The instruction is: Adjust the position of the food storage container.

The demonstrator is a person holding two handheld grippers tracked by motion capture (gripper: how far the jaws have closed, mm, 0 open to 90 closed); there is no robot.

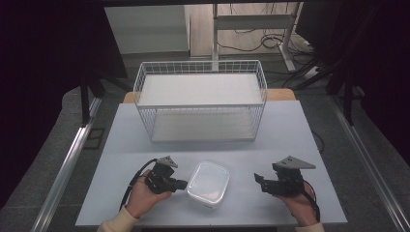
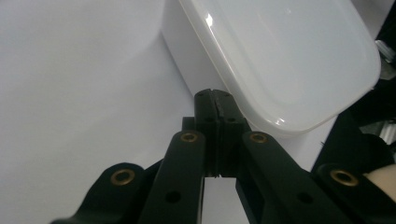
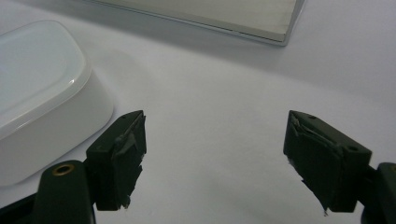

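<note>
1. The table (image 1: 290, 125), pale grey, takes up the middle of the high view and bears everything else.
2. The wire basket (image 1: 200, 99) stands in the upper middle of that frame, white, with two shelf boards; the right gripper view catches a corner of its lower board (image 3: 261, 21) along the top edge.
3. The lidded white container (image 1: 208, 183) sits at lower centre of the high view, between the two hands and well apart from the basket.
4. The right gripper (image 3: 215, 163) waits at lower right of the high view, jaws spread wide over bare table, the container off to its upper left.
5. The left gripper (image 2: 214, 100) has its jaws pressed together with nothing between them. Its own view shows the tips at the container's side wall, just under the lid's rim, which the high view cannot resolve.
6. The step looks like nudging or steadying the container; next, the jaws likely must open to take hold of it.
</note>
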